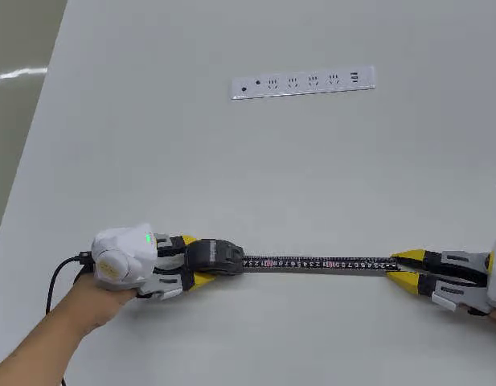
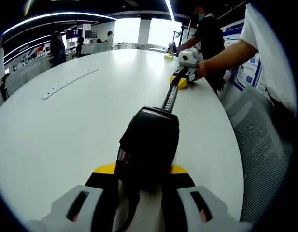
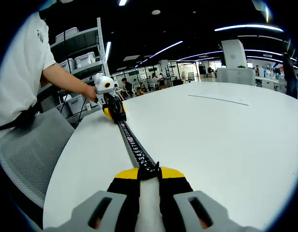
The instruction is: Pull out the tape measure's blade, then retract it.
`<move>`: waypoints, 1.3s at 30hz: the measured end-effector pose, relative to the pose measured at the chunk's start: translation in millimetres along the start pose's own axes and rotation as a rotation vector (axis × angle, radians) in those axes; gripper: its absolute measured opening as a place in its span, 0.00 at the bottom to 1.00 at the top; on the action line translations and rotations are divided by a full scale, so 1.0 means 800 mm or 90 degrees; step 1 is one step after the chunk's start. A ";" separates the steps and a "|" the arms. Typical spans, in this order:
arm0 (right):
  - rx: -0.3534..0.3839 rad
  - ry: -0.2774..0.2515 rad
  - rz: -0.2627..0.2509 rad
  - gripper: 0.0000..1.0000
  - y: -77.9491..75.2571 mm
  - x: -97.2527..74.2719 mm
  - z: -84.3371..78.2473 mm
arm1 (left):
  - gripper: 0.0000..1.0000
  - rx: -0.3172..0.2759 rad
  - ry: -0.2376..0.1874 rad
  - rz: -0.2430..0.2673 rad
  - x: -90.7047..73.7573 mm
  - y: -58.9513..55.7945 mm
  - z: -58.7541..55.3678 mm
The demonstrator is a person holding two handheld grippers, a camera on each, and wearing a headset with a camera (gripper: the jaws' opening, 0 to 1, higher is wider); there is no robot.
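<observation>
A black tape measure case (image 1: 214, 255) lies on the white table, held between the yellow-tipped jaws of my left gripper (image 1: 196, 260). In the left gripper view the case (image 2: 149, 145) sits between the jaws of my left gripper (image 2: 141, 169). Its dark blade (image 1: 316, 264) with white numbers runs right across the table to my right gripper (image 1: 404, 268), which is shut on the blade's end. In the right gripper view the blade (image 3: 134, 147) leads from my right gripper (image 3: 149, 172) back to the far case (image 3: 115, 108). The blade (image 2: 170, 96) is stretched out straight.
A white power strip (image 1: 303, 82) lies flat at the far side of the table (image 1: 231, 177). A black cable (image 1: 59, 277) trails from the left gripper near the table's near-left edge. A grey mesh chair (image 3: 28, 154) stands beside the table.
</observation>
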State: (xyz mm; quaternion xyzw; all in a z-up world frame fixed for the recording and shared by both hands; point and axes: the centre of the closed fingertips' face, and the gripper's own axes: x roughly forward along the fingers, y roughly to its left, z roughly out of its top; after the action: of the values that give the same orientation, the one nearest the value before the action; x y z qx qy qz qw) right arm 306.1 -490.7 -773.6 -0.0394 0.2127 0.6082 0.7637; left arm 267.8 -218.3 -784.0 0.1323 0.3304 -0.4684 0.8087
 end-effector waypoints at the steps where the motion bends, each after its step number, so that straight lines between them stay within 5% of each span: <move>1: -0.001 0.000 -0.001 0.13 0.000 0.000 0.000 | 0.31 -0.003 0.001 0.002 0.000 0.000 0.000; 15: -0.001 0.007 -0.008 0.16 0.001 0.002 0.000 | 0.32 -0.018 0.008 0.011 0.001 0.002 -0.002; 39: 0.014 -0.007 -0.038 0.35 -0.002 0.001 0.007 | 0.54 -0.037 -0.004 0.035 -0.003 0.005 0.004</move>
State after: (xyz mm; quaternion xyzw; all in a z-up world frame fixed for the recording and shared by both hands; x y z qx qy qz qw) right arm 309.0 -488.3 -769.1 -0.0342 0.2136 0.5828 0.7833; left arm 272.2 -216.4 -780.5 0.1165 0.3377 -0.4364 0.8258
